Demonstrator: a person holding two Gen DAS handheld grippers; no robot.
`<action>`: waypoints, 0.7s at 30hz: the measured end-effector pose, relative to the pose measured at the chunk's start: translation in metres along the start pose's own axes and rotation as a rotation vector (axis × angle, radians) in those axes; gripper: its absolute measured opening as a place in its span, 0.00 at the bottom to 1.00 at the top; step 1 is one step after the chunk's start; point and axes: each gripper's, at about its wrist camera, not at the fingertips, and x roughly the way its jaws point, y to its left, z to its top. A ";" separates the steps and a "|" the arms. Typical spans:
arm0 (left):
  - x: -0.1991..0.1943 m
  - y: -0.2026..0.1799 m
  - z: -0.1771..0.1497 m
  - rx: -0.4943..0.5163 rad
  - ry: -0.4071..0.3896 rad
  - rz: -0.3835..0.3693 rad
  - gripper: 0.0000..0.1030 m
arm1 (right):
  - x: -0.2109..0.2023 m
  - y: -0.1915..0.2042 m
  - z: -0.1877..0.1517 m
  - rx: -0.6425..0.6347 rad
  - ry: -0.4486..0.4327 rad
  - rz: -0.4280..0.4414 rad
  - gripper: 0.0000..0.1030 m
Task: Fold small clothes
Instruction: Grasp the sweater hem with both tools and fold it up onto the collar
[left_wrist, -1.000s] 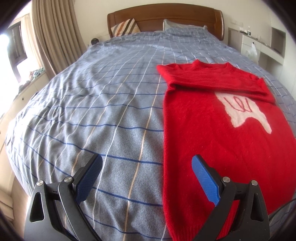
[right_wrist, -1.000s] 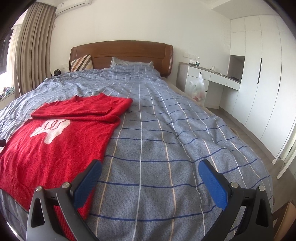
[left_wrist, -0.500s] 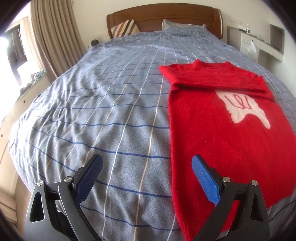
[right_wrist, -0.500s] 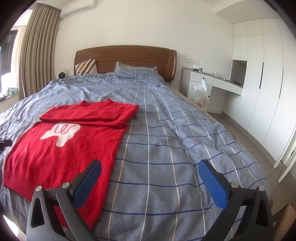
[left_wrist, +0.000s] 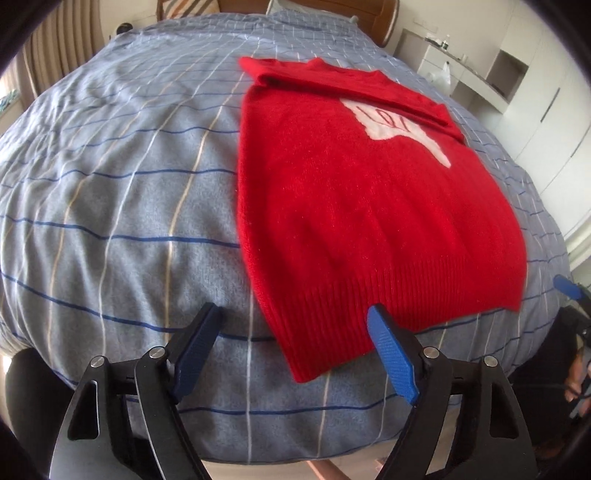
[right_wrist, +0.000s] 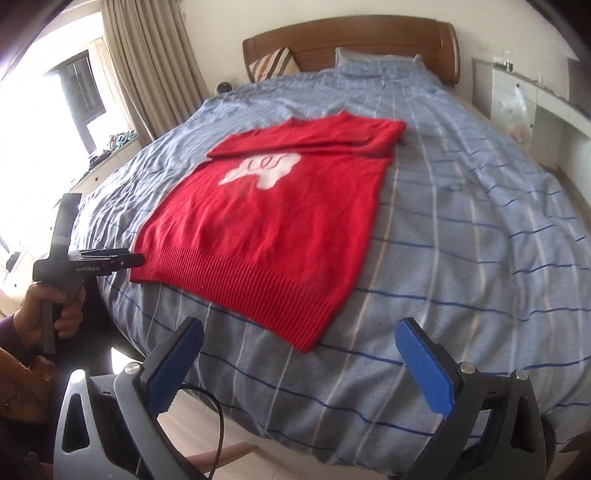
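Red knitted sweater (left_wrist: 354, 206) lies flat on the bed (left_wrist: 122, 192), chest side up, near the foot edge; the knit is fine and fuzzy over the body, and coarsely ribbed along the hem band (right_wrist: 258, 280); a white motif (right_wrist: 264, 168) with thin red line-work sits on the chest; the sleeves are folded across the upper part into a narrow band (right_wrist: 314, 138), so the outline is roughly a rectangle. Bed cover is a soft, slightly creased blue-grey fabric, gridded with dark blue, white and tan lines; a wooden headboard (right_wrist: 369, 40) and a striped pillow (right_wrist: 273, 62) stand at the far end.

My left hand-held gripper (left_wrist: 291, 345) has two black arms ending in blue ridged pads (left_wrist: 391, 354); its jaws are wide apart but closing; the near-left hem corner of the sweater lies between the pads, and neither pad presses on it; it holds nothing.

My right hand-held gripper (right_wrist: 301, 363) has the same build; its jaws are very wide and closing slightly; the near-right hem corner appears in the gap between the pads, untouched; it holds nothing; in this view my left hand (right_wrist: 51, 310) grips the handle of the left tool beside the hem's other corner.
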 end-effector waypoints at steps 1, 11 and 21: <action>0.001 0.000 -0.001 -0.011 0.000 -0.004 0.78 | 0.013 -0.001 0.000 0.026 0.023 0.010 0.90; -0.001 0.011 -0.013 -0.080 0.027 -0.132 0.05 | 0.060 -0.038 -0.018 0.347 0.115 0.129 0.04; -0.057 0.032 0.023 -0.219 -0.125 -0.271 0.02 | 0.001 -0.047 0.014 0.437 -0.052 0.141 0.04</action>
